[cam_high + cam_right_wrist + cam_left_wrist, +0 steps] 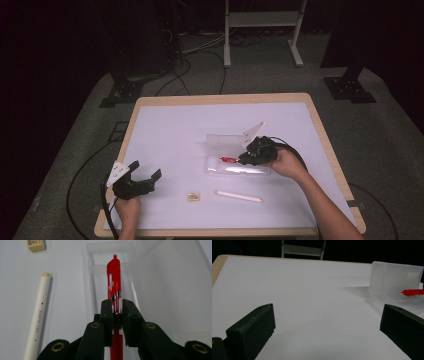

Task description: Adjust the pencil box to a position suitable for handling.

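Right gripper view, right tool [117,312] clamped on red pen [114,277], pen in line with jaws, over clear case [160,285].

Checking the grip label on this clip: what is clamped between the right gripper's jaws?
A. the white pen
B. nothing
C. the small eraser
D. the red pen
D: in the right gripper view the right gripper is shut on the red pen, above the clear case; the white pen lies on the table.
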Demonstrator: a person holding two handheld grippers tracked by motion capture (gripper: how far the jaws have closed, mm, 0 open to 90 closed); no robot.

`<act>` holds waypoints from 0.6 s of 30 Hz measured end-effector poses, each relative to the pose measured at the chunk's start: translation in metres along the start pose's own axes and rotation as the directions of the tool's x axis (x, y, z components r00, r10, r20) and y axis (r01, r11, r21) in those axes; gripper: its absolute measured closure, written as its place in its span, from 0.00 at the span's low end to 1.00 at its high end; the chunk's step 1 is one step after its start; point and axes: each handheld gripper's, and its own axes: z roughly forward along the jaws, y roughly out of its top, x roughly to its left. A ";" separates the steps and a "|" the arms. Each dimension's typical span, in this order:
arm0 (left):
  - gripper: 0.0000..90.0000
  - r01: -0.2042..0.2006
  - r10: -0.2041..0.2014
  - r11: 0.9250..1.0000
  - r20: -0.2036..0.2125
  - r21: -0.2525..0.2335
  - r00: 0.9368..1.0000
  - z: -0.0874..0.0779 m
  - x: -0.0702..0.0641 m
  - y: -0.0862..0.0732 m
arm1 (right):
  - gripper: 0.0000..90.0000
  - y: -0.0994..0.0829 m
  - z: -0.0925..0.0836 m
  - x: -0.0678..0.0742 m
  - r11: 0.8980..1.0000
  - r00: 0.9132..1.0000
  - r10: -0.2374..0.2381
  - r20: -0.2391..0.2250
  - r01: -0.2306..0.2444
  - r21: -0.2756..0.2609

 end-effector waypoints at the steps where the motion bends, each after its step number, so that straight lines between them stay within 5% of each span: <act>1: 0.00 0.000 0.000 1.000 0.000 0.000 1.000 0.000 0.000 0.000 | 0.88 0.000 0.001 -0.001 1.000 1.000 -0.001 0.000 0.001 0.002; 18: 0.00 -0.003 0.003 1.000 0.000 0.003 1.000 0.000 -0.001 0.000 | 0.88 -0.003 0.009 -0.007 1.000 1.000 0.018 -0.001 -0.018 0.020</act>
